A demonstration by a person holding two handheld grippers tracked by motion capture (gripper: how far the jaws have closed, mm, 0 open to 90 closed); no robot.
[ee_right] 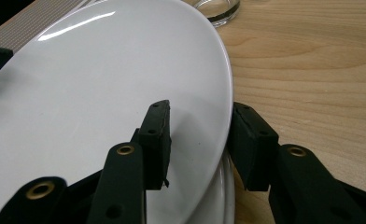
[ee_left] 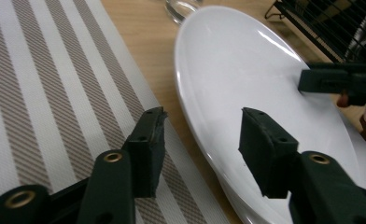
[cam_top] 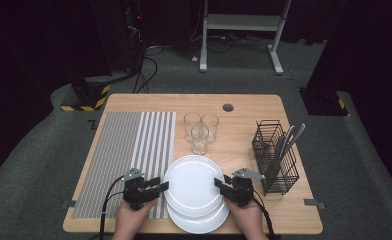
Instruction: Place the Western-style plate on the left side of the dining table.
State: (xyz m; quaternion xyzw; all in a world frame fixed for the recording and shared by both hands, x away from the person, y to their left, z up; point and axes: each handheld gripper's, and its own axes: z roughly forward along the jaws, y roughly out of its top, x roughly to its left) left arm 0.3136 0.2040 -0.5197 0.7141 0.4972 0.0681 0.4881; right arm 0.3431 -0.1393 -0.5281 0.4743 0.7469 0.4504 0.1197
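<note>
I am holding my left tongs [cam_top: 160, 186] at the left edge of the top plate [cam_top: 192, 184], and their jaws are standing spread: in the left gripper view one jaw is over the striped mat [ee_left: 55, 88] and the other over the plate's white face [ee_left: 246, 70], with the rim passing between them and neither pad pressing on it. My right tongs [cam_top: 220, 184] are sitting at the plate's right edge. In the right gripper view [ee_right: 197, 140] one jaw is lying on the plate's upper face and the other is against the outside of the rim, so I am pinching the rim there.

The top plate is tilting a little and resting on a second plate [cam_top: 201, 220] under it, near my edge of the table [cam_top: 244, 102], just right of the mat [cam_top: 129, 150]. Three glasses [cam_top: 200, 131] are standing close together beyond the plates. A black wire basket [cam_top: 274, 155] with cutlery [cam_top: 290, 137] is standing to the right, near my right hand [cam_top: 246, 215].
</note>
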